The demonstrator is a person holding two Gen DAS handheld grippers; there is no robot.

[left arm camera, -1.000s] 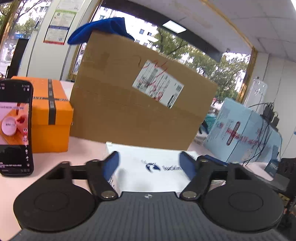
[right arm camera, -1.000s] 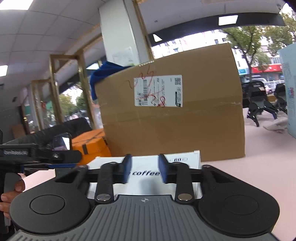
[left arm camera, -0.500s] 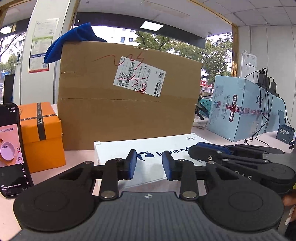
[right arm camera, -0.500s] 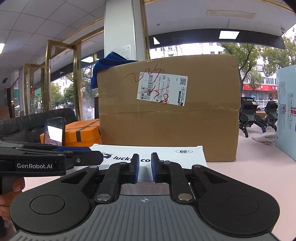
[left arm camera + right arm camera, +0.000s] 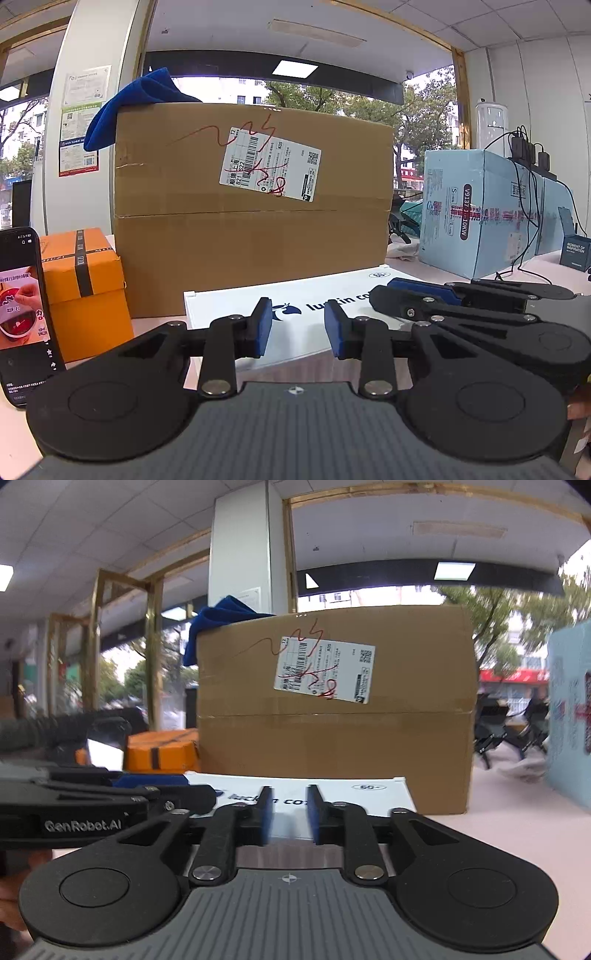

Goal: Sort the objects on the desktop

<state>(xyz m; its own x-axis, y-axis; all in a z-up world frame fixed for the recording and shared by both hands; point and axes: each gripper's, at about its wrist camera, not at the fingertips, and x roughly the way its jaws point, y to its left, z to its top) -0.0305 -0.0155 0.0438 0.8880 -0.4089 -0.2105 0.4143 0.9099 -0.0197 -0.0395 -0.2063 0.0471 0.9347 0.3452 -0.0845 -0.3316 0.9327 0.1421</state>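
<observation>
A flat white coffee-brand box lies on the pale pink table in front of a big cardboard box. My left gripper hovers just before the white box's near edge, open with a narrow gap and nothing between its blue pads. My right gripper sits at the same edge of the white box, open by a slimmer gap, also empty. Each gripper shows in the other's view: the right gripper over the box's right part, the left gripper over its left part.
A blue cloth drapes over the cardboard box's top left corner. An orange box and an upright phone stand at the left. A light blue carton with cables and a small dark box stand at the right.
The left gripper's fingers narrowed from wide apart to a small gap and the view levelled. The right gripper's fingers closed in, then parted slightly. Both grippers now sit side by side.
</observation>
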